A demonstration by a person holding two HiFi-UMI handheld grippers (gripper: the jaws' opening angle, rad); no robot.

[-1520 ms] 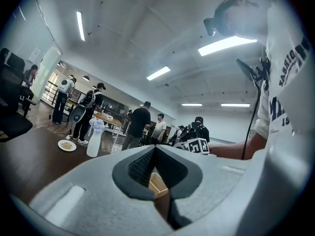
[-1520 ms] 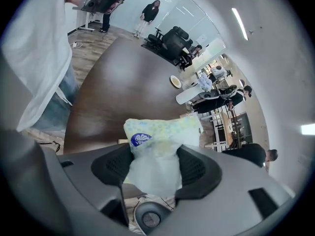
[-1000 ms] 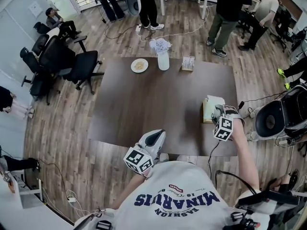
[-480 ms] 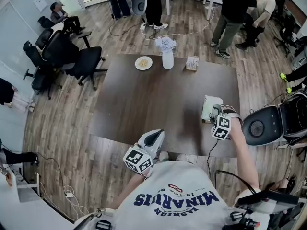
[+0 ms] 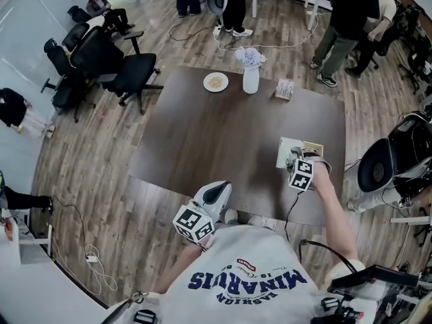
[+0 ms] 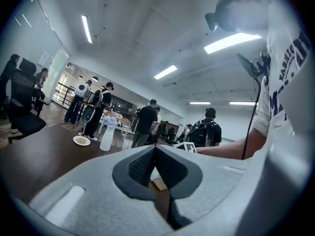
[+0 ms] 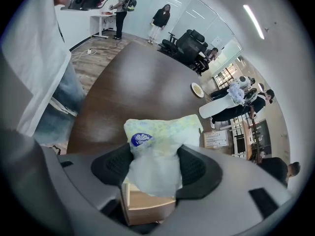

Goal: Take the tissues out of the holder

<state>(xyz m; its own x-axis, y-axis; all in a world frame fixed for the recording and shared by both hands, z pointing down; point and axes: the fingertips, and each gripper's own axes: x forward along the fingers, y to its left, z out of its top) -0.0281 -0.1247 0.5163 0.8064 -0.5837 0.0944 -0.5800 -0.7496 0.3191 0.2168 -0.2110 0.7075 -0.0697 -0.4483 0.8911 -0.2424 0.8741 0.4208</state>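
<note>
On the dark table (image 5: 216, 140), near its right edge, stands a small wooden holder (image 5: 314, 148). A pale yellow-green tissue pack (image 5: 287, 152) with a blue logo lies just left of it. My right gripper (image 5: 295, 161) is shut on that pack. In the right gripper view the pack (image 7: 157, 132) fills the gap between the pads (image 7: 194, 167), and the wooden holder (image 7: 147, 204) sits below it. My left gripper (image 5: 217, 193) hangs at the table's front edge near my body. Its jaws (image 6: 155, 151) meet at the tips with nothing in them.
At the table's far side stand a white vase with flowers (image 5: 250, 79), a plate of food (image 5: 215, 82) and a small card stand (image 5: 284, 89). Black office chairs (image 5: 111, 66) stand to the left. Several people stand beyond the table. A round machine (image 5: 388, 164) is at the right.
My right gripper has moved left across the table with the tissue pack, and the wooden holder now shows to the pack's right. The left gripper has stayed put.
</note>
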